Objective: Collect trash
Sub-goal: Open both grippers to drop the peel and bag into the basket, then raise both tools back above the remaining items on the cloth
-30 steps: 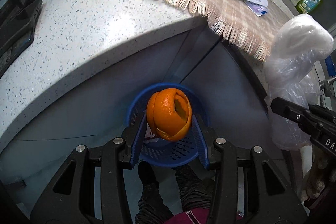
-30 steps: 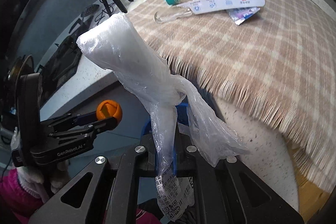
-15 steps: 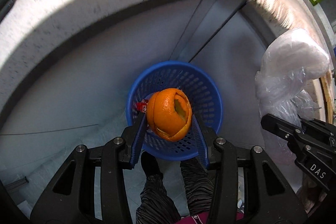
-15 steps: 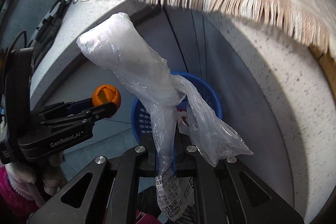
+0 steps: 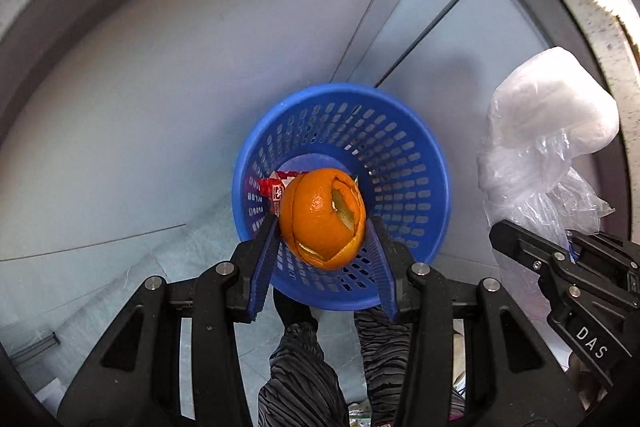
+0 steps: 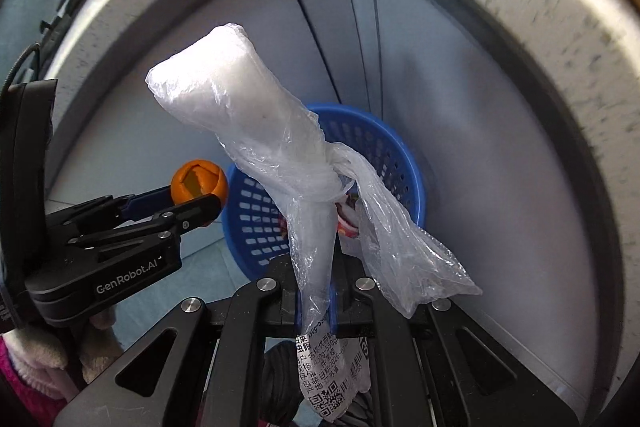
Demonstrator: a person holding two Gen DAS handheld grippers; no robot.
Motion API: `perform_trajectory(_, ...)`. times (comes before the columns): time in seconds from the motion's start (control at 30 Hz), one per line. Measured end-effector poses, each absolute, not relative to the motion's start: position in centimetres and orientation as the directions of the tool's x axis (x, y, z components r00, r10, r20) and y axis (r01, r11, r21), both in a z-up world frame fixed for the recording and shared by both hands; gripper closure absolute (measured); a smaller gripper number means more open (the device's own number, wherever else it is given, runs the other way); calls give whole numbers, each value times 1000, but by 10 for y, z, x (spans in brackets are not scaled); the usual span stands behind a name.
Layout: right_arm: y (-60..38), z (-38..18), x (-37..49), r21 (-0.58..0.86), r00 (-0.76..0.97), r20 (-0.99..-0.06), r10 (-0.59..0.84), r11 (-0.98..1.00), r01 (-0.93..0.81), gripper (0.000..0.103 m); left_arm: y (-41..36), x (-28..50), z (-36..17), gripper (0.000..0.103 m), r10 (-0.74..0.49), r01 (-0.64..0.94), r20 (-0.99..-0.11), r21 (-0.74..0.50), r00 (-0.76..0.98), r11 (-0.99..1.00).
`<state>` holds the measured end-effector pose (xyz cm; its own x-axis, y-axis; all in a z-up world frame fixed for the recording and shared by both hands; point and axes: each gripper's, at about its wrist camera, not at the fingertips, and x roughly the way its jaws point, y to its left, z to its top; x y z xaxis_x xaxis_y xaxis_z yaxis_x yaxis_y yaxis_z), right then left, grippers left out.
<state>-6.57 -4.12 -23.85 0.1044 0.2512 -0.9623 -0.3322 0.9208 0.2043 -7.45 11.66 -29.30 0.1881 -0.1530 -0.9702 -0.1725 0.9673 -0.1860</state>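
While both grippers hang over it, the blue basket [image 5: 400, 155] stands on the floor against the grey cabinet front [image 5: 160, 67], rigid perforated plastic, with a red wrapper [image 5: 269, 185] already in its bottom. Right gripper [image 6: 316, 301] is clamped on the twisted neck of the plastic bag [image 6: 240, 115]; the bag's bulk rises toward 11 o'clock and a loose flap trails to 4 o'clock. Judged light, limp and slippery, so the knotted neck is the sound hold. Left gripper [image 5: 322, 243] pinches the orange peel [image 5: 322, 217] at its sides, over the basket's 6 o'clock rim. Peel looks hollow, light and crushable: gentle squeeze only.
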Motion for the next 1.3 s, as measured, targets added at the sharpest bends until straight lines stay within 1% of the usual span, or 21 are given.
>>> perform_trajectory(0.17,-35,-254,-61,192,92,-969,231,928,-319,96,116,-69,-307,58,-143,-171,-975,-172,169,970)
perform_trajectory(0.63,-28,-258,-50,164,105,-973,205,936,-311,93,121,-65,-321,58,-105,-169,-983,-130,151,977)
perform_trajectory(0.7,-25,-258,-49,153,107,-975,195,937,-314,92,122,-66,-321,55,-102,-165,-984,-126,148,978)
perform_trajectory(0.73,-25,-258,-53,149,108,-975,192,937,-316,89,122,-66,-321,52,-99,-162,-984,-123,148,979)
perform_trajectory(0.77,-25,-258,-53,143,108,-977,186,937,-318,83,122,-66,-320,50,-96,-158,-984,-120,150,980)
perform_trajectory(0.8,-24,-257,-53,140,109,-977,182,938,-317,78,122,-66,-319,43,-93,-154,-983,-117,155,981)
perform_trajectory(0.83,-24,-257,-54,138,110,-977,181,939,-316,68,121,-66,-318,39,-90,-151,-983,-115,161,982)
perform_trajectory(0.87,-23,-255,-54,135,115,-977,179,940,-314,60,121,-67,-318,39,-89,-149,-982,-114,165,982)
perform_trajectory(1.07,-25,-246,-52,141,122,-975,186,941,-307,59,124,-69,-310,39,-86,-146,-982,-111,170,983)
perform_trajectory(1.3,-29,-235,-55,152,136,-970,203,937,-316,59,128,-74,-286,39,-77,-141,-976,-107,201,984)
